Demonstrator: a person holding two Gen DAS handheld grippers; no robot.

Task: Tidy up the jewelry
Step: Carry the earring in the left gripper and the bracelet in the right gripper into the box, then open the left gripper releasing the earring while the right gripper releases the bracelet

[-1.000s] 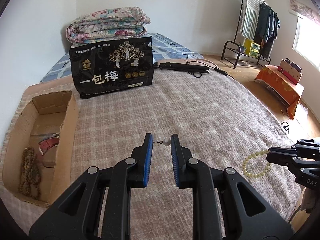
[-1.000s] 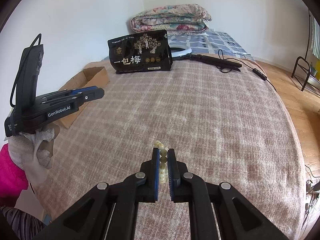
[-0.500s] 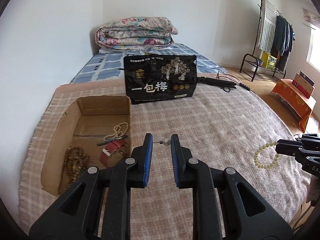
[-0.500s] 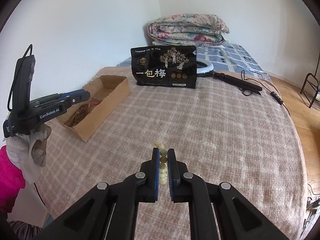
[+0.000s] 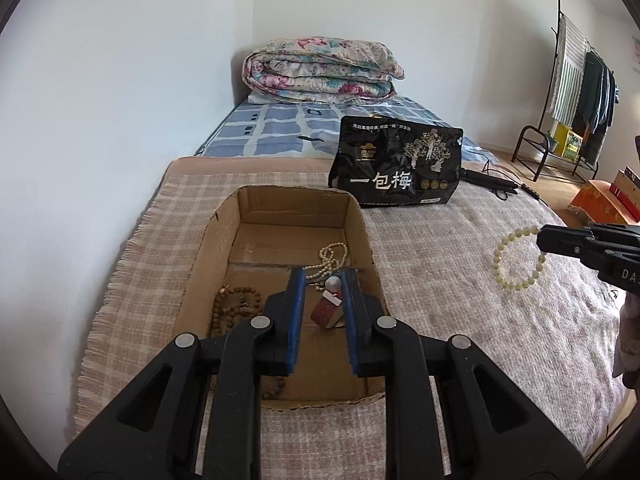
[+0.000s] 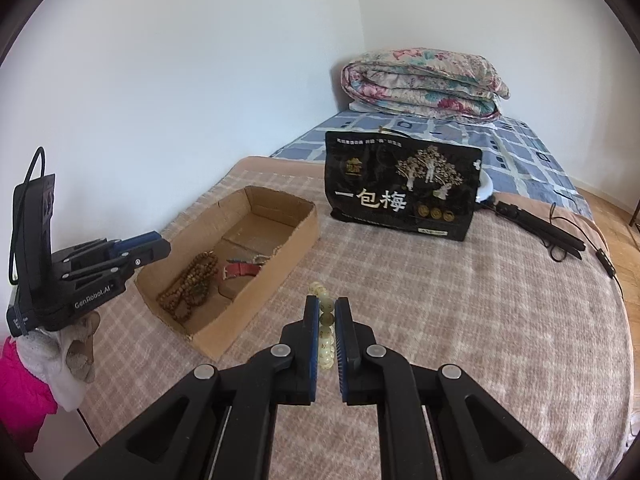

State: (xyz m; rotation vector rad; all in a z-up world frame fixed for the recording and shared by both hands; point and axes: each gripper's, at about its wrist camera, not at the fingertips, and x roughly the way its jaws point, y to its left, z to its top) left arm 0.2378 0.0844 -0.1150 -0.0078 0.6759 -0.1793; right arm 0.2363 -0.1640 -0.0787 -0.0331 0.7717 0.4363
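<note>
My left gripper (image 5: 322, 286) is shut on a pearl earring (image 5: 333, 282), a small white bead on a thin pin, and holds it above the open cardboard box (image 5: 280, 206). In the box lie a brown bead string (image 5: 234, 308), a white pearl necklace (image 5: 330, 258) and a red watch strap (image 5: 324, 312). My right gripper (image 6: 327, 312) is shut on a pale green bead bracelet (image 6: 325, 336), held above the blanket right of the box (image 6: 304, 236). The bracelet hangs as a ring in the left wrist view (image 5: 516, 258).
A black snack bag (image 5: 396, 170) stands behind the box. A folded floral quilt (image 5: 320, 70) lies at the bed's head. A black folded tripod with cable (image 6: 540, 236) lies at the right. A clothes rack (image 5: 576, 92) stands on the floor beyond.
My left gripper has swung left with the earring, from over the blanket to over the box. My right gripper has followed toward the box with the bracelet.
</note>
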